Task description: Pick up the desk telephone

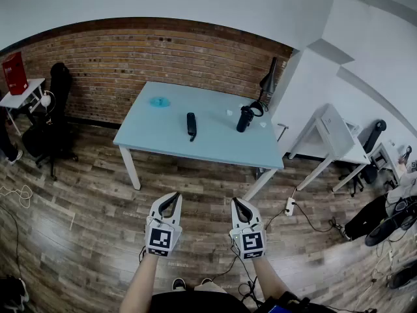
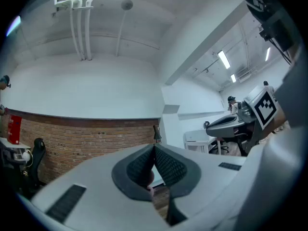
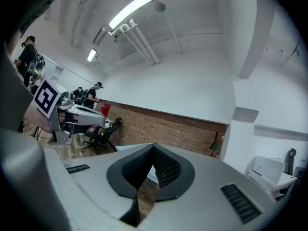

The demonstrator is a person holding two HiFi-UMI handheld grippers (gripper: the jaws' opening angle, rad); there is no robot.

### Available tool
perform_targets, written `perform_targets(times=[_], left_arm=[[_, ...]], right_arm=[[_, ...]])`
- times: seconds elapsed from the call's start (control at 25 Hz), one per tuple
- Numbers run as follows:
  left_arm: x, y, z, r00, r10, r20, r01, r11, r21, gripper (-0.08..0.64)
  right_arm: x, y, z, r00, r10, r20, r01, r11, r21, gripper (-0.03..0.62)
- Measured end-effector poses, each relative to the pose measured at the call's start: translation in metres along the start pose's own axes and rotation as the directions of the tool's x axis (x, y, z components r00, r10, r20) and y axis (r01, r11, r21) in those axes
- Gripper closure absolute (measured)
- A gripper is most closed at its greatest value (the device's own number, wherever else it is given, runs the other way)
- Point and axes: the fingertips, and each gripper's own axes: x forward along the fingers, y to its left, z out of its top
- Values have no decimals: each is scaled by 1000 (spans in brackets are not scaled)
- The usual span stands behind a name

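The desk telephone is a long black handset lying flat near the middle of the pale blue table, far ahead of both grippers. My left gripper and right gripper hang side by side over the wooden floor, well short of the table's front edge. Both point level toward the table. In the left gripper view, the left gripper has its tips touching with nothing held. In the right gripper view, the right gripper is shut and empty too. The jaws hide the phone in both gripper views.
A black upright object with a cable stands right of the phone, and a blue patch lies at the table's back. A black lamp leans by the white pillar. Office chairs stand left; white desks and floor cables are right.
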Motion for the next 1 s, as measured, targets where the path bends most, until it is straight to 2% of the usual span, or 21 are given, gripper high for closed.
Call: perform_targets(times=[0.12, 0.4, 0.56, 0.72, 1.0], left_arm=[[-3, -3, -6, 1000, -3, 13, 3, 1000, -3, 543], [5, -4, -14, 1000, -22, -4, 22, 999, -43, 543], [17, -18, -20, 998, -66, -18, 65, 997, -41, 543], [36, -28, -22, 993, -107, -38, 107, 994, -17, 543], [77, -38, -33, 988, -113, -109, 114, 994, 3, 543]], right_arm=[[4, 11, 8, 999, 37, 13, -37, 999, -8, 578], [20, 20, 13, 998, 56, -11, -56, 998, -13, 578], [24, 20, 5, 997, 71, -38, -71, 997, -4, 578], [36, 6, -3, 996, 77, -35, -77, 997, 10, 578], [61, -38, -25, 996, 89, -20, -87, 994, 72, 578]])
